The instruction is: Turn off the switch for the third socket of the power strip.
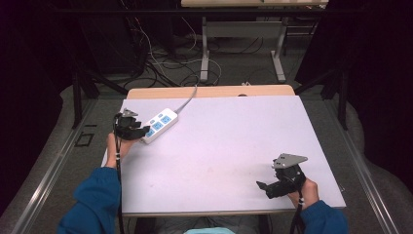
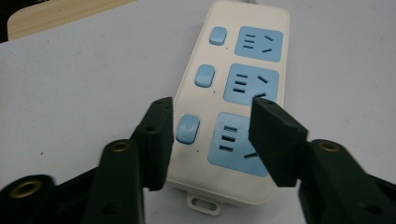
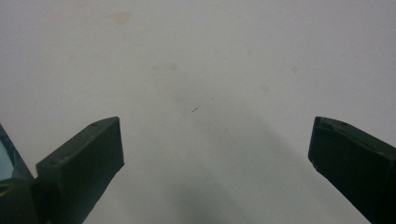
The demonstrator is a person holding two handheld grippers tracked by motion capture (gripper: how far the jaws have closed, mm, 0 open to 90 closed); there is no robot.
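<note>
White tabletop: power strip's near end sits between left gripper's half-open jaws; right gripper's gape wide, empty.

Blue sleeves, black claws with brass-ringed screw holes, grey three-cornered top plates, black trailing cables.

Lab/test rig: dark curtains, cables tangled on floor, metal-legged desk behind white table.

One power strip, three sockets, three switches, two tools
</note>
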